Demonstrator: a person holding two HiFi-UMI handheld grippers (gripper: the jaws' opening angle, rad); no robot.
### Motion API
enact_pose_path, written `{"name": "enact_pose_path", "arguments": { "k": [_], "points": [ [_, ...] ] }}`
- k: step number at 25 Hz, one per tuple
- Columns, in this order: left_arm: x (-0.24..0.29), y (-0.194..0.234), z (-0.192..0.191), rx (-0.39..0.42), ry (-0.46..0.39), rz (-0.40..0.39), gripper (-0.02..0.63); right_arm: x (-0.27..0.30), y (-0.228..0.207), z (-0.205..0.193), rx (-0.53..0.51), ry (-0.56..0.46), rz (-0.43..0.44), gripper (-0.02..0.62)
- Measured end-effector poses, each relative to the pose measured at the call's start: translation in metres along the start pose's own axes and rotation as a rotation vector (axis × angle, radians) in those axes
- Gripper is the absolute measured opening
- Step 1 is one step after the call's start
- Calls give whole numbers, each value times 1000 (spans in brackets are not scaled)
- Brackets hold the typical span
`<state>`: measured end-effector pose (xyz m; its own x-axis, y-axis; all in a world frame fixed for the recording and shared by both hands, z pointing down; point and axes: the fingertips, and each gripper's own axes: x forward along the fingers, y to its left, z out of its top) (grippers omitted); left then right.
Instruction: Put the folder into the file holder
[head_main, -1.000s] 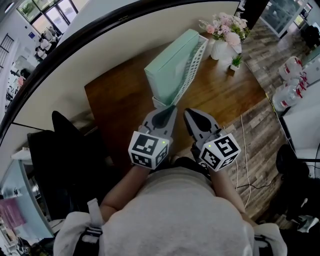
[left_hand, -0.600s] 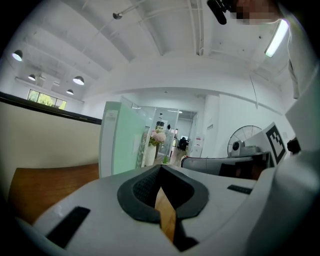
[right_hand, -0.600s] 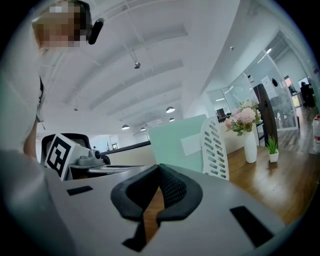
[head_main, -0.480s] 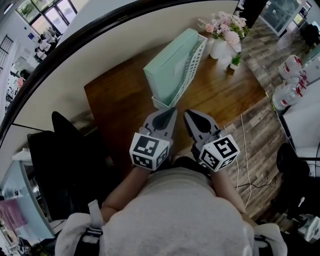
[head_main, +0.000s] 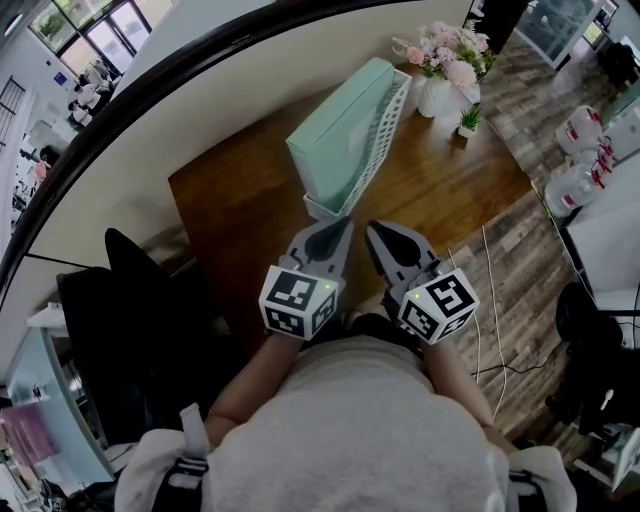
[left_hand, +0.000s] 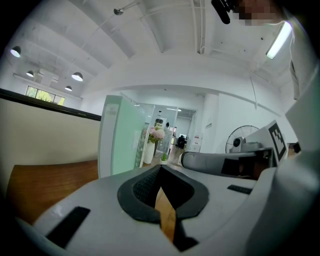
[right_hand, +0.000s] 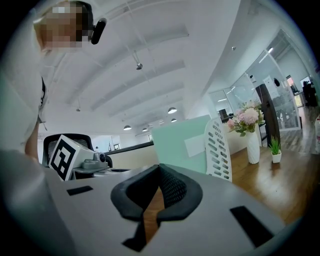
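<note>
A mint-green folder (head_main: 340, 130) stands upright inside the white slotted file holder (head_main: 385, 135) on the wooden desk (head_main: 240, 200). In the left gripper view the folder (left_hand: 116, 132) rises straight ahead; in the right gripper view the folder (right_hand: 182, 142) and the holder (right_hand: 219, 147) show ahead. My left gripper (head_main: 340, 226) is shut and holds nothing, a little short of the holder's near end. Beside it my right gripper (head_main: 378, 232) is also shut and empty. Both are held close to the person's body.
A white vase of pink flowers (head_main: 450, 60) and a small potted plant (head_main: 470, 122) stand at the desk's far right corner. A beige partition (head_main: 200, 110) runs behind the desk. A black chair (head_main: 130, 330) sits to the left. Cables (head_main: 485, 310) lie on the wood floor at right.
Almost nothing has moved; the view has shifted slightly and both grippers stay where they were, shut, near the body.
</note>
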<state>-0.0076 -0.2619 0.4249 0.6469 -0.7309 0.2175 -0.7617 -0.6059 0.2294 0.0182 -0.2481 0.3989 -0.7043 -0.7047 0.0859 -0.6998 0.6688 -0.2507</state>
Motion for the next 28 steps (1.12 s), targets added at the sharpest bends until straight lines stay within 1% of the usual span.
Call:
{"name": "enact_pose_path", "arguments": {
  "k": [5,13,23,28],
  "points": [
    [0,0,-1,-3,-4,-2,12,0,-1,2,7,-15,-3,0],
    [1,-3,-1,-9,-3,-17,12,-1,-3,0,-1,1,-13,0],
    [2,-4,-1,-14,-5,-17,12,-2,-3,-3,-22,23,-16,0],
    [1,-6,-1,-47,0,-37,12,-1,-2,-5,-25,32,-13,0]
  ]
}}
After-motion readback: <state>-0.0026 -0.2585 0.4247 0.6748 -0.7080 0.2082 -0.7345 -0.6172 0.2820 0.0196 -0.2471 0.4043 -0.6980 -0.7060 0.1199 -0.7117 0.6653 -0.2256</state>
